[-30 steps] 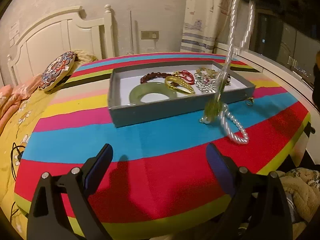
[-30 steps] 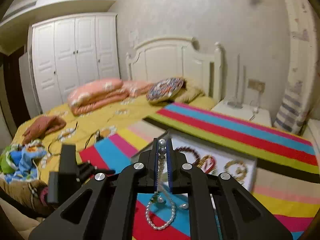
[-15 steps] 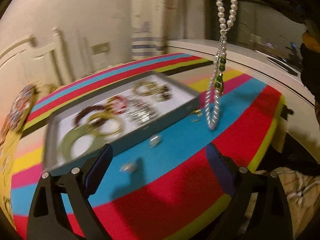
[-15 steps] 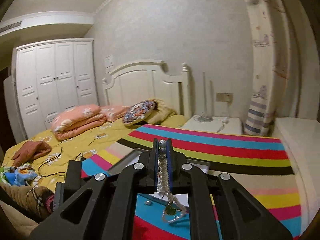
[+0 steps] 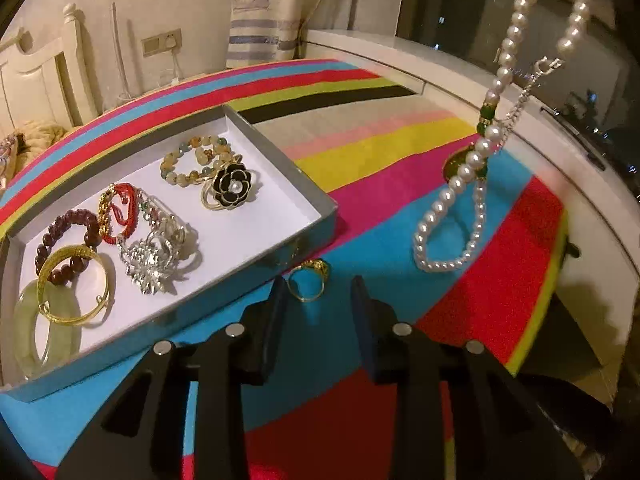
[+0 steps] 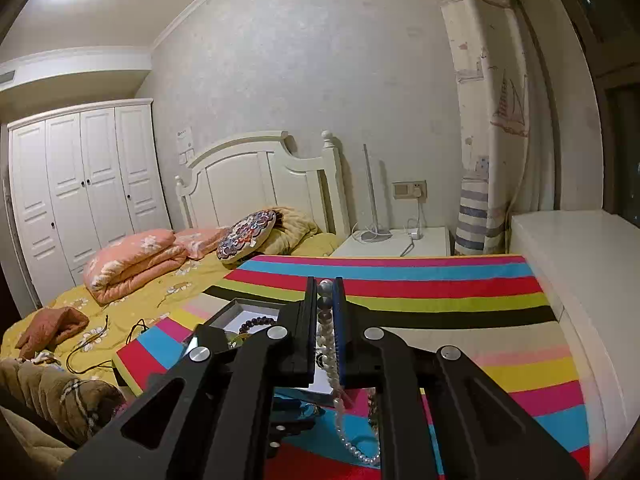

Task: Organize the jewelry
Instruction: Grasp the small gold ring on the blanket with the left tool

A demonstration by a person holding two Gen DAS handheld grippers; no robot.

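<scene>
My right gripper (image 6: 325, 286) is shut on a pearl necklace (image 6: 330, 350), which hangs in the air above the striped cloth; in the left wrist view the necklace (image 5: 460, 188) dangles at the right with green beads and a green pendant. My left gripper (image 5: 318, 292) is low over the cloth, its jaws partly closed either side of a gold ring (image 5: 307, 280) lying beside the grey tray (image 5: 280, 256). The ring is not gripped. The tray holds bracelets, a jade bangle (image 5: 36, 328), a gold bangle, a silver brooch and a black flower brooch (image 5: 231, 186).
The striped cloth (image 5: 400, 152) covers a round table beside a bed (image 6: 132, 280) with pillows. A white window ledge (image 5: 540, 128) runs along the right. A bedside table (image 6: 396, 242) stands by the wall.
The right gripper lifted the pearl necklace clear of the cloth. The left gripper moved forward and down to the gold ring by the tray, and its jaws narrowed.
</scene>
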